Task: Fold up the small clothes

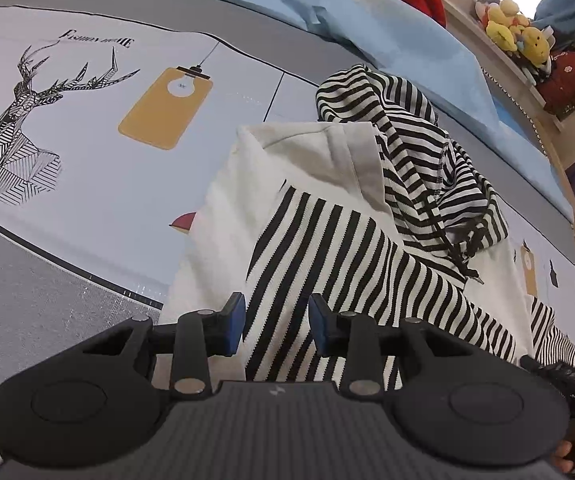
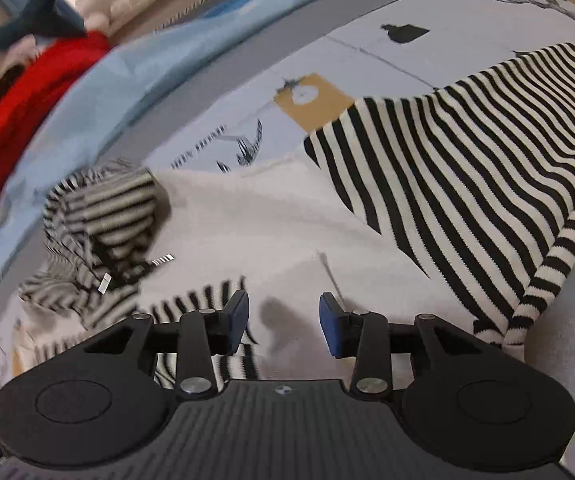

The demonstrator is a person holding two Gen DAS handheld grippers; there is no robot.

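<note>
Garment: a small cream knit hooded top with black-and-white striped panels [image 1: 327,216] is spread on the pale printed bed sheet with a line-drawn deer and mustard lamp motifs [image 1: 87,128]; its striped hood [image 1: 399,120] is bunched at the far end.
Striped side panel: in the right wrist view a broad black-and-white striped section ending in a ribbed cuff [image 2: 487,168] is laid flat across the cream body, running toward the grey border of the bed.
Left gripper [image 1: 275,326]: blue pads are set part-way apart over a striped band of the top; the cloth is seen between them, but whether the pads press on it cannot be told.
Right gripper [image 2: 283,326]: jaws stand part-way apart just above cream fabric; nothing is pinched, and only a shadow is seen between the pads.
Step in hand: a fold of the sleeve or side is judged to be laid down, the right side being let go.
Next move: a fresh edge, probably the hood or the hem, is to be gripped by both sides evenly and carried over the body without dragging the fold already laid.
Background: a light blue quilt [image 1: 367,12] and a red cloth [image 2: 27,128] are lying beyond the work area.
</note>
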